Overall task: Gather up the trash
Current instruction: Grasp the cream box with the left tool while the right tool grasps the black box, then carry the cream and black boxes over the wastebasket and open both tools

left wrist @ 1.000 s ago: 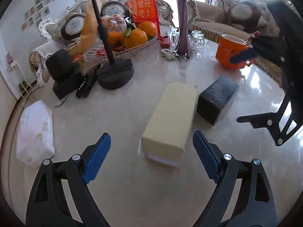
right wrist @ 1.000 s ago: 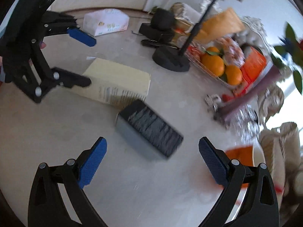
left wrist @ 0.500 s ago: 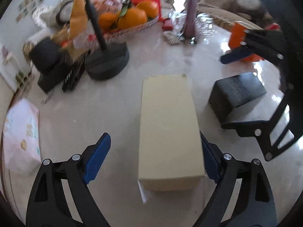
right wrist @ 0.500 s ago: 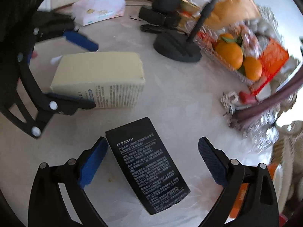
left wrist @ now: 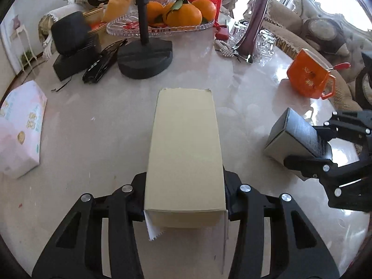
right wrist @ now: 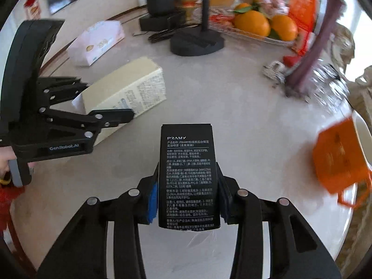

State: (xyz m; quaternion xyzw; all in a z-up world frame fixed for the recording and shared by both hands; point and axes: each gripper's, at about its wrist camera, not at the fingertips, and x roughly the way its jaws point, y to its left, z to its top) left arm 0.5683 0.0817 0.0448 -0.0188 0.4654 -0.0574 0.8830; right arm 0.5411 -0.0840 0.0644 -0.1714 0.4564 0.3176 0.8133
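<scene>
On the marble table (left wrist: 97,139), the cream carton (left wrist: 184,144) lay nearest the black stand base (left wrist: 145,61); the left gripper (left wrist: 184,200) had just closed on it. Farther right, the right gripper (right wrist: 187,195), also just closed, clamped the black box (right wrist: 188,174).

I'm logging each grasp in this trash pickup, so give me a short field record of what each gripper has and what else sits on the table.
left gripper: jaws have just closed on the near end of the cream box
right gripper: jaws have just closed on the black box
box position: cannot tell whether either is lifted off the table
nearby: fruit tray, round black stand, tissue pack, orange cup
</scene>
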